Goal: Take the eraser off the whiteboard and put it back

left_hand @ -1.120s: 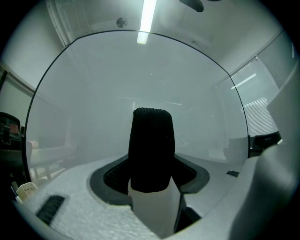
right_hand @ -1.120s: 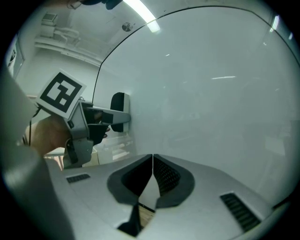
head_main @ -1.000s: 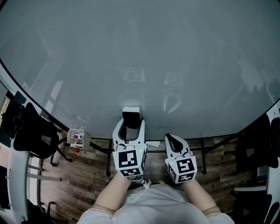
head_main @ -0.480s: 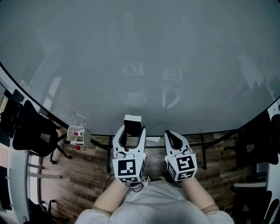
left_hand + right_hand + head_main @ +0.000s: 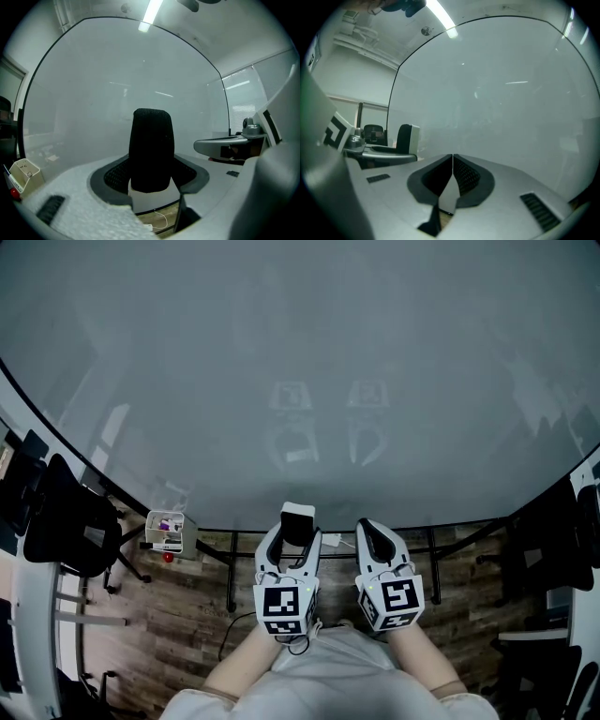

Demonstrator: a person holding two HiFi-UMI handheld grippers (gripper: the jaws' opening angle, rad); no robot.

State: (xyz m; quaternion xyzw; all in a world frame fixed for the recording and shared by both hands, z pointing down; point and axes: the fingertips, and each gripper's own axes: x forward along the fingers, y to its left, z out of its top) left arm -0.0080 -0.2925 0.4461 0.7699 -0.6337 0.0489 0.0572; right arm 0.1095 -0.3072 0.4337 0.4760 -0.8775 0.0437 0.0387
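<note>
The eraser (image 5: 298, 523), white-backed with a black felt face, sits between the fingers of my left gripper (image 5: 297, 532), which is shut on it just below the whiteboard (image 5: 300, 371). In the left gripper view the eraser (image 5: 151, 150) stands upright between the jaws, felt side toward the camera, off the whiteboard (image 5: 117, 93). My right gripper (image 5: 369, 535) hangs beside it to the right, shut with nothing in it; its pads meet in the right gripper view (image 5: 453, 169). That view also shows the eraser (image 5: 407, 138) at the left, in the left gripper.
A small white holder box (image 5: 169, 532) with markers hangs at the board's lower left edge, also visible in the left gripper view (image 5: 26, 172). Black office chairs (image 5: 61, 521) stand at the left and right (image 5: 553, 540). The board's metal stand legs (image 5: 232, 568) cross the wooden floor below.
My left gripper, holding the eraser, has drawn down and to the right, away from the whiteboard and closer to the right gripper. The right gripper has barely moved.
</note>
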